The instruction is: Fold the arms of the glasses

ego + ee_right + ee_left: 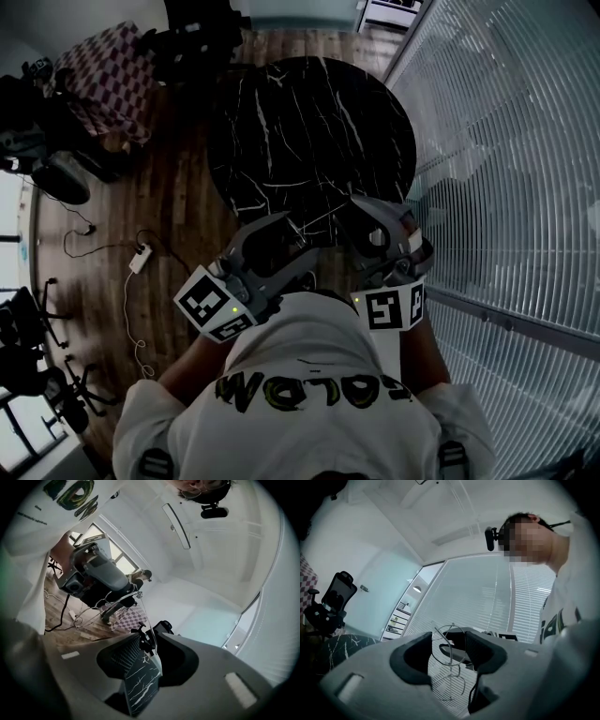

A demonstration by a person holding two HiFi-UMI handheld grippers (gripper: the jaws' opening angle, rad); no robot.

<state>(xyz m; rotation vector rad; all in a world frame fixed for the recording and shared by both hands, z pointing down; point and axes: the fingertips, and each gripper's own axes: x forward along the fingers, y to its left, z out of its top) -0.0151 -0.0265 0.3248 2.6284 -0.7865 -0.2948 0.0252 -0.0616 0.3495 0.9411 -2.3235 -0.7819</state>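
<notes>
Thin wire-rimmed glasses (451, 665) hang in the air over the near edge of the round black marble table (309, 131). My left gripper (447, 641) is shut on their front, with both lens rims showing between its jaws. From the right gripper view, that left gripper (105, 576) holds the glasses' rims (86, 616) up while one temple arm (145, 620) runs down into my right gripper (147, 641). The right jaws stand apart with the arm's dark tip between them, close to one pad. In the head view the left gripper (298, 239) and right gripper (354, 225) face each other closely.
A glass wall with blinds (506, 141) runs along the right. On the wooden floor to the left lie a power strip and cables (141, 258). A checkered seat (103, 80) and dark office chairs (56, 178) stand at the left.
</notes>
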